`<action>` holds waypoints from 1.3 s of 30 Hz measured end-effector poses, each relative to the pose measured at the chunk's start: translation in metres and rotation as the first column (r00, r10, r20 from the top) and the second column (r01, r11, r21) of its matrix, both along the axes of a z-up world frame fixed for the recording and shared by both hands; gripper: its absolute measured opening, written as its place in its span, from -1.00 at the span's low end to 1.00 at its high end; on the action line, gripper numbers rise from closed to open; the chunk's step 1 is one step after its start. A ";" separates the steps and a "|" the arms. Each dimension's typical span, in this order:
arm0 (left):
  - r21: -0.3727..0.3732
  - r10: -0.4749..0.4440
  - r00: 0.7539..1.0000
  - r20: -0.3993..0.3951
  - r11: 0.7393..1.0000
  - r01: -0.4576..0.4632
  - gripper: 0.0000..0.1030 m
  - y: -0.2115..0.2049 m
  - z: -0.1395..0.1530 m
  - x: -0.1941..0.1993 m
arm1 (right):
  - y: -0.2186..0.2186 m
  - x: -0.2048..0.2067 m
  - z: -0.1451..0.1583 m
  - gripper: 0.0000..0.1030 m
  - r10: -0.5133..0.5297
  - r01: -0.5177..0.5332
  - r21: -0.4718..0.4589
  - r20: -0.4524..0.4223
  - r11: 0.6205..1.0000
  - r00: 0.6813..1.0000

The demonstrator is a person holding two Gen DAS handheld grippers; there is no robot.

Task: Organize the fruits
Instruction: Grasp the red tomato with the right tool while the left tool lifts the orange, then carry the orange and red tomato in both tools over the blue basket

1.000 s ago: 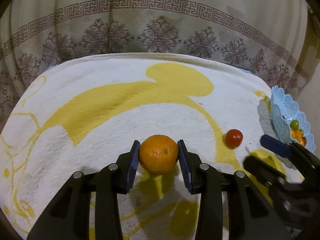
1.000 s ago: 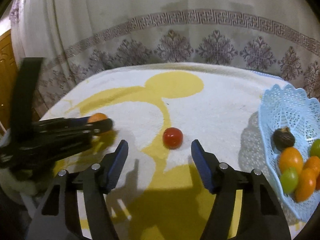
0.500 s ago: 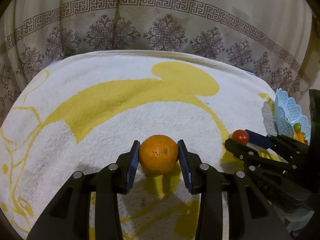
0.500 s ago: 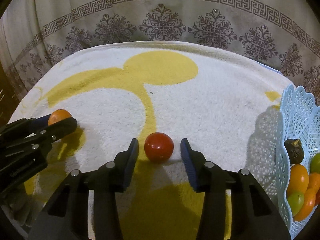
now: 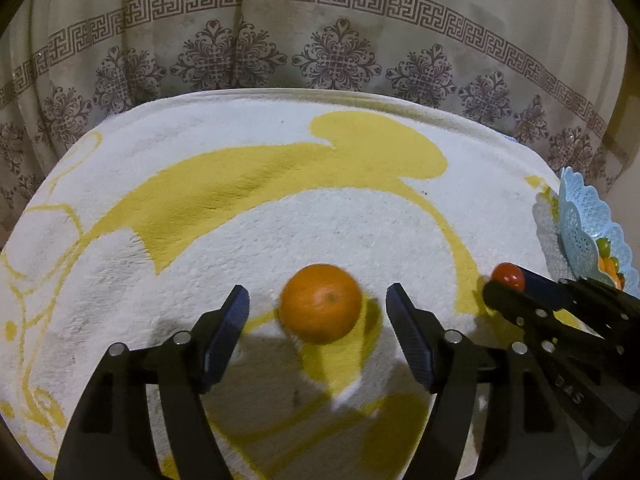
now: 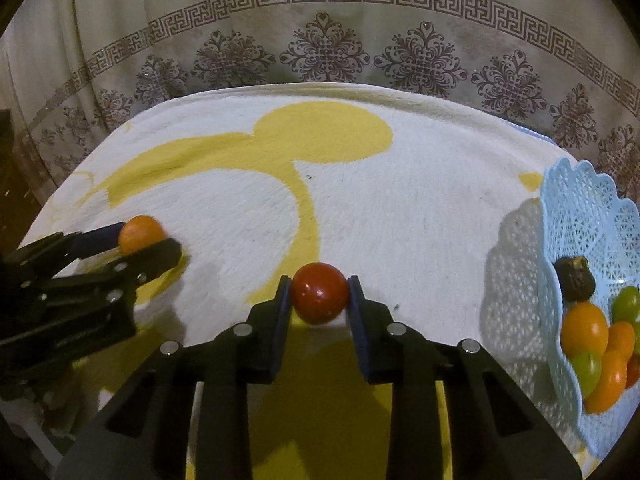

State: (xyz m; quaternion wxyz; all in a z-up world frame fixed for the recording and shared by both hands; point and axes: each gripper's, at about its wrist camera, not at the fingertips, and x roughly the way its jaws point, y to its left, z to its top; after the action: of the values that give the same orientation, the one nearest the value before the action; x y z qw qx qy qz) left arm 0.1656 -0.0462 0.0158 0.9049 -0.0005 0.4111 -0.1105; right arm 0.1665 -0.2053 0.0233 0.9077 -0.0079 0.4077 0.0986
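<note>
An orange (image 5: 320,303) lies on the white and yellow cloth (image 5: 280,216), between the fingers of my left gripper (image 5: 318,308), which is open with gaps on both sides. The orange looks blurred. My right gripper (image 6: 319,294) is shut on a red tomato (image 6: 319,293) at cloth level. In the left wrist view the tomato (image 5: 508,276) shows at the right gripper's tip. In the right wrist view the orange (image 6: 141,234) shows at the left, beside the left gripper.
A light blue lattice basket (image 6: 580,216) stands at the right edge of the cloth and holds several fruits: orange, green and one dark brown (image 6: 576,280). It also shows in the left wrist view (image 5: 580,224). A patterned curtain (image 5: 320,40) hangs behind.
My left gripper has opened and let go of the orange. My right gripper has closed on the red tomato.
</note>
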 end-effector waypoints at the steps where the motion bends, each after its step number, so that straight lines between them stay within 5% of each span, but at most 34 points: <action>1: 0.007 0.000 1.000 -0.001 1.000 0.000 0.37 0.001 0.000 -0.001 | 0.000 -0.004 0.002 -0.45 0.002 -0.002 0.003 0.004 1.000 1.000; 9: 0.020 -0.013 1.000 -0.002 1.000 0.013 0.09 0.001 -0.005 -0.004 | -0.001 -0.023 0.007 -0.44 -0.006 0.005 0.062 0.013 0.998 1.000; 14: 0.006 -0.047 0.999 0.009 0.999 0.047 -0.26 -0.003 -0.005 -0.005 | -0.003 -0.029 0.004 -0.44 -0.032 0.031 0.097 0.007 0.995 0.999; 39: 0.016 -0.129 0.972 0.196 0.992 0.128 -0.26 -0.047 0.055 -0.059 | -0.053 -0.074 0.050 -0.44 -0.180 0.139 0.223 0.176 0.965 0.968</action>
State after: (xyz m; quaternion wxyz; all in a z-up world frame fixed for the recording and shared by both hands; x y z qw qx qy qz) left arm 0.1071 -0.0927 0.0709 0.9321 0.0387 0.3188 -0.1677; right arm 0.0927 -0.2587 0.0729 0.9440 0.1111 0.3036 0.0657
